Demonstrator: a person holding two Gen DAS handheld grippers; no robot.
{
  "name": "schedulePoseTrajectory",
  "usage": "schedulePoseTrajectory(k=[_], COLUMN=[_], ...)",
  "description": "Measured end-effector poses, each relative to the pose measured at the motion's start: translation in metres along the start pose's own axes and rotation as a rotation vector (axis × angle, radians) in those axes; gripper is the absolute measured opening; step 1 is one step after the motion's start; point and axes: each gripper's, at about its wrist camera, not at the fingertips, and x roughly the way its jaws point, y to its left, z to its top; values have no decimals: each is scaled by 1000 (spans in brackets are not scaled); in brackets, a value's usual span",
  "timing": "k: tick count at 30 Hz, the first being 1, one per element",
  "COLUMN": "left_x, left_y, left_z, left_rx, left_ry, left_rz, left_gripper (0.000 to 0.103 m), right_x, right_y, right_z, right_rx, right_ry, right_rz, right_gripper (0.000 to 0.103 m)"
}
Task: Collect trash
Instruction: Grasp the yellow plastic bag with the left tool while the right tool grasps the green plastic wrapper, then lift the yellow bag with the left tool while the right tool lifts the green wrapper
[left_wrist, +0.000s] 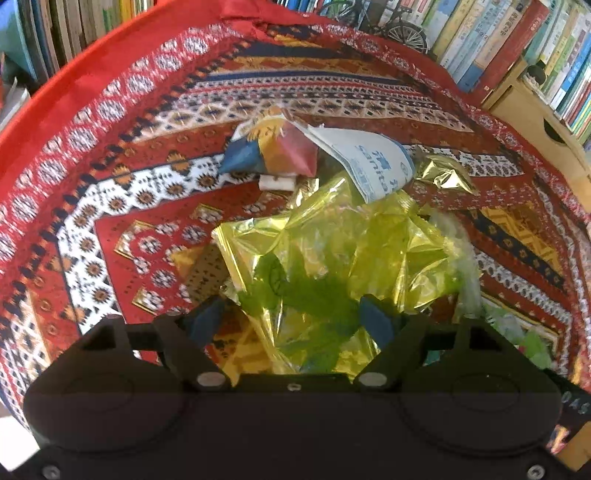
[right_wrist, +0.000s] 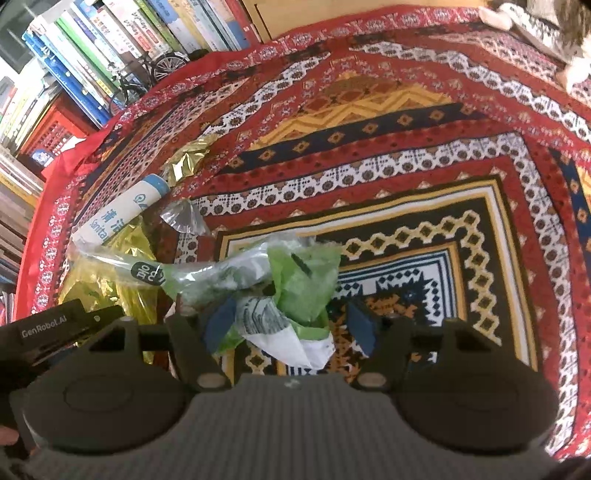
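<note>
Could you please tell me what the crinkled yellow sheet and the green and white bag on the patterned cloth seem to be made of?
The yellow sheet looks like thin translucent cellophane or plastic film: glossy, sharp creases, bright glints. The green and white bag looks like soft printed plastic packaging, partly clear, crumpled in rounder folds. The patterned cloth seems a matte printed fabric.
</note>
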Motion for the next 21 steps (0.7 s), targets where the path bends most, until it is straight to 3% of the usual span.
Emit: schedulePoseTrajectory(k=[6, 9, 21], left_x=[-2, -9, -47], left_y=[1, 1, -13], left_z=[-1, -2, -13], left_rx=[-27, -42, -15], left_ry=[-8, -22, -89], left_rz=[-41, -49, -65], left_gripper=[58, 46, 17], right_x=[5, 4, -25], right_y=[-7, -11, -10], right_z=[2, 4, 0], right_rx=[56, 101, 53], right_ry=[15, 28, -8], right_rz=[28, 67, 35], right_gripper=[76, 62, 60])
